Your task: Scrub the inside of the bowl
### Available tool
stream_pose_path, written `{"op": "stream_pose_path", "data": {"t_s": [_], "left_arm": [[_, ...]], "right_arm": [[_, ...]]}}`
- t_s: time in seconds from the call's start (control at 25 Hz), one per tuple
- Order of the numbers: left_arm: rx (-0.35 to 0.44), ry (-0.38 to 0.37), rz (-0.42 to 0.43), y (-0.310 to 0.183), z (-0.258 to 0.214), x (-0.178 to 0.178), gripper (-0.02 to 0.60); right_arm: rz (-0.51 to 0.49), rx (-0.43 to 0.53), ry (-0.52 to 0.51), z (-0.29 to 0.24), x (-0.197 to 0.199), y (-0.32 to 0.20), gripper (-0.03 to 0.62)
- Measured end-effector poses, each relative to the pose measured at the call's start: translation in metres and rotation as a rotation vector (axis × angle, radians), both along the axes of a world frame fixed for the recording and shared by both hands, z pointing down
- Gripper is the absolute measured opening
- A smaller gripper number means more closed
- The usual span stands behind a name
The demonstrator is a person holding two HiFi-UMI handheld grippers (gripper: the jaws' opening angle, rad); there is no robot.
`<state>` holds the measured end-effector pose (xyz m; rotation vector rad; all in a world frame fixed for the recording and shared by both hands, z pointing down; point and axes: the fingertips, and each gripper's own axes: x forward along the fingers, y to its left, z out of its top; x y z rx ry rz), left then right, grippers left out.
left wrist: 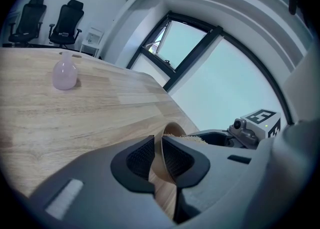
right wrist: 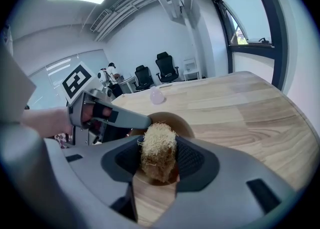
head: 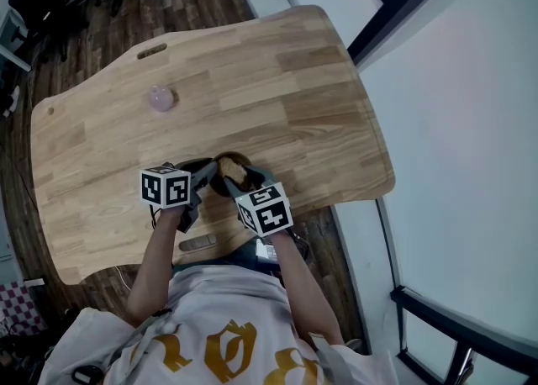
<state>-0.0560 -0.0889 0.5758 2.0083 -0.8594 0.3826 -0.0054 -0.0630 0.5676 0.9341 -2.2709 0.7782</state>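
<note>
Head view: wooden bowl [head: 235, 159] on the pale wooden bench [head: 277, 81], close to the front edge, both tools meeting over it. Left tool [head: 207, 176] at the bowl's left side, right tool [head: 252, 180] at its right, with a straw-coloured scrubber [head: 234, 174] at the bowl's mouth. Farther back on the bench, well apart from all this, a small pink bottle [head: 160, 98]. Left gripper view: jaws pinched onto the bowl's thin wall, one pad outside and one inside, the rim rising between them. Just past it, a tuft of the scrubber and the right tool reaching in from the right. Pink bottle far off to the left. Right gripper view: jaws clamped on the scrubber, the fibrous lump filling the gap between both pads, its lower end down inside the bowl. Bowl directly under and just beyond the jaw tips. Left tool coming in from the left to the bowl's rim, a hand [right wrist: 47, 120] behind it. Beyond the bench, office chairs [right wrist: 166, 66].
</note>
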Motion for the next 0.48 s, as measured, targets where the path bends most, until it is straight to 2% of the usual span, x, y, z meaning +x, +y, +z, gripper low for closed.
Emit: {"op": "stream_pose_path", "data": {"t_s": [0.28, 0.48], "left_arm": [[-0.015, 0.024, -0.009, -0.005, 0.003, 0.002, 0.041], [-0.008, -0.022, 0.024, -0.007, 0.007, 0.007, 0.044]], "right_arm": [[-0.090, -0.023, 0.021, 0.007, -0.003, 0.007, 0.183], [-0.139, -0.037, 0.028, 0.013, -0.008, 0.013, 0.183]]}}
